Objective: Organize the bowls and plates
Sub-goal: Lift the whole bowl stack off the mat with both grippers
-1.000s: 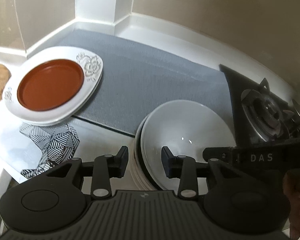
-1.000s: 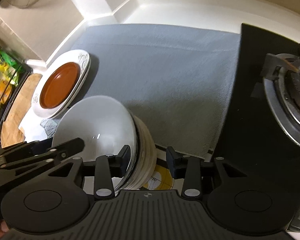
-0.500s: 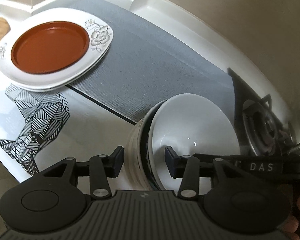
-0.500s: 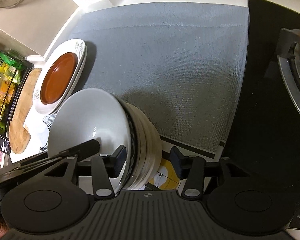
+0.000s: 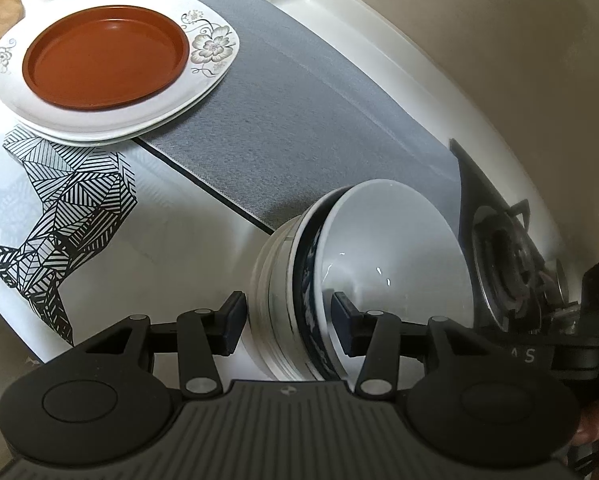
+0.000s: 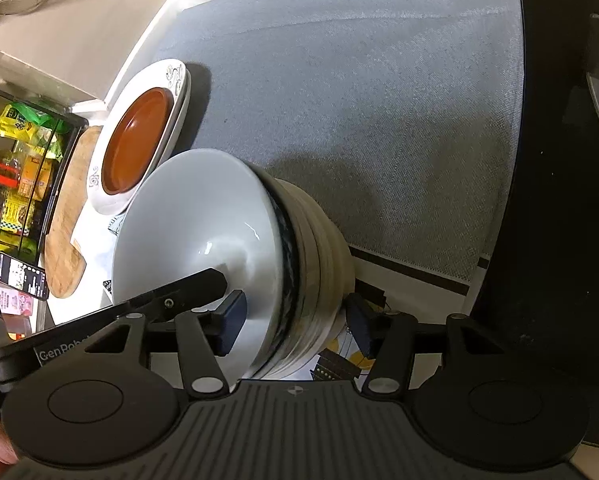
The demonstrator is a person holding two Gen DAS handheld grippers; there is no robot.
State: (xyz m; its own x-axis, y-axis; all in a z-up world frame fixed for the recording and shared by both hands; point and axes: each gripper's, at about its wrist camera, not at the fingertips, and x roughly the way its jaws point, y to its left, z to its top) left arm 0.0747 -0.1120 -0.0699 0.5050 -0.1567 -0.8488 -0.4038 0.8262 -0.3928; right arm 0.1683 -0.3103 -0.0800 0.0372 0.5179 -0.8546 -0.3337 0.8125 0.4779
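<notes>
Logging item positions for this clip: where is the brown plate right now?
The brown plate sits on the stacked white floral plates, upper left in the left wrist view, at the grey mat's edge, apart from the bowl stack.

A stack of nested white ceramic bowls (image 5: 363, 292) is standing on the white counter (image 5: 171, 240), just at the near edge of the grey woven mat (image 5: 299, 120). To the left, a round brown plate (image 5: 105, 56) is lying on two stacked white flowered plates (image 5: 215, 46), which are resting partly on the mat and partly on a black-and-white striped printed sheet (image 5: 67, 200). To the right of the mat, the black gas stove (image 6: 559, 200) is sitting. A wooden cutting board (image 6: 65, 232) is lying behind the plates at the far left.
</notes>
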